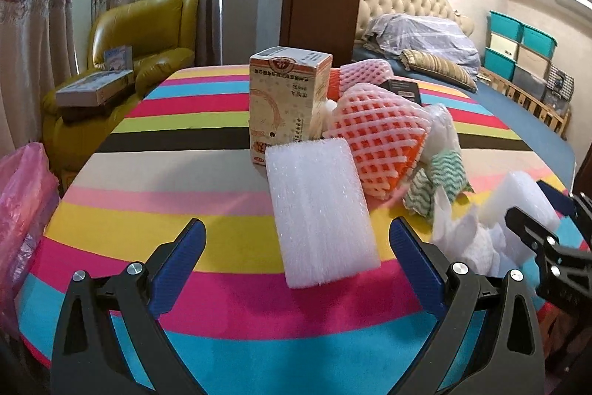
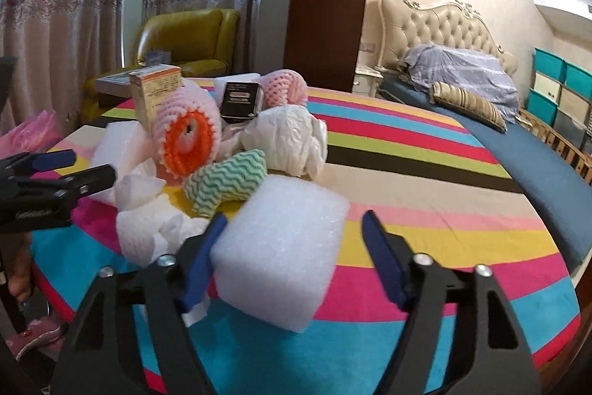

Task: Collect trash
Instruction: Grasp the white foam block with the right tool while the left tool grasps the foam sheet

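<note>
- Left gripper (image 1: 296, 239): jaws spread wide, nothing held. A white foam slab (image 1: 321, 210) lies flat on the striped tablecloth (image 1: 148, 221) between the open fingers, untouched.
- Right gripper (image 2: 292, 232): jaws likewise wide apart, nothing clamped. A thicker white foam block (image 2: 281, 254) sits between the fingers; whether the left pad is touching its side cannot be told.
- Handling, judged: both foam pieces are expected to be very light, springy and slightly ribbed; a hold across the short width, on the flat side faces, is advised, with moderate squeeze, since foam dents.
- Remaining trash is piled behind: an orange-and-pink foam fruit net (image 1: 377, 143), soft and open-meshed; crumpled white tissue (image 2: 148, 228), limp; a green zigzag cloth (image 2: 225, 180), pliable; a crinkled white plastic bag (image 2: 292, 139).
- A stiff cardboard box (image 1: 285, 102) stands upright, touching the net.
- A pink plastic bag (image 1: 22, 202) hangs at the table's left edge, presumed the receptacle.
</note>
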{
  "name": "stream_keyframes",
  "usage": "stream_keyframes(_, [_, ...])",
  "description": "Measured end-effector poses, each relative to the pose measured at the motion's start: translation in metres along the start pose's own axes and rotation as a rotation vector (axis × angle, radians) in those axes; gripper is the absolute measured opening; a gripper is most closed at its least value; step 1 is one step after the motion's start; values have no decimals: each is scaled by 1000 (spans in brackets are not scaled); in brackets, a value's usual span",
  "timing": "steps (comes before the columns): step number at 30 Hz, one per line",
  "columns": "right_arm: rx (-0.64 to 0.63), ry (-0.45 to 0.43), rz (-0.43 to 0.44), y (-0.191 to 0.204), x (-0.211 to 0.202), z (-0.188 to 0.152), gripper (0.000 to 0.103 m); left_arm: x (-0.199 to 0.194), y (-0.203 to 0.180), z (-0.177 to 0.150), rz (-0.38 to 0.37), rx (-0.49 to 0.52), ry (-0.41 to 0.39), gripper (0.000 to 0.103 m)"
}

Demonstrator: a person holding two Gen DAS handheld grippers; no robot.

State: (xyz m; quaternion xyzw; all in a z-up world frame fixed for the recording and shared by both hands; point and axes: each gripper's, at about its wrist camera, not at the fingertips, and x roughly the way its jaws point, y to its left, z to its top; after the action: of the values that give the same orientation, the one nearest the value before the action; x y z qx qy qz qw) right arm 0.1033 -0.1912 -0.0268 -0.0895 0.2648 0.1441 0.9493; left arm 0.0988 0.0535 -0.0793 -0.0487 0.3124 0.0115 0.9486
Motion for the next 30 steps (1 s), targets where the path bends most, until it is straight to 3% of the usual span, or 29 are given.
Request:
stream_keyframes(5, [19, -12, 3, -4, -2, 0, 59, 8, -4, 5, 17, -15, 44, 94])
stream_keyframes(14, [56, -38, -1, -13, -7, -1, 58, 17, -21, 13, 91, 45, 74, 92])
stream_keyframes(15, [56, -37, 0, -13, -7, -1, 58, 18, -22, 13, 91, 57, 77, 88])
stream_keyframes(17, [57, -38, 0, -13, -7, -1, 58, 20, -24, 11, 92, 71, 90, 67])
stream_keyframes(19, [55, -44, 1, -13, -8, 0, 58, 22, -23, 8, 72, 66, 106, 53])
stream_keyframes(30, [47, -85, 11, -10, -17, 0, 58, -18, -10, -5, 54, 41, -35, 53])
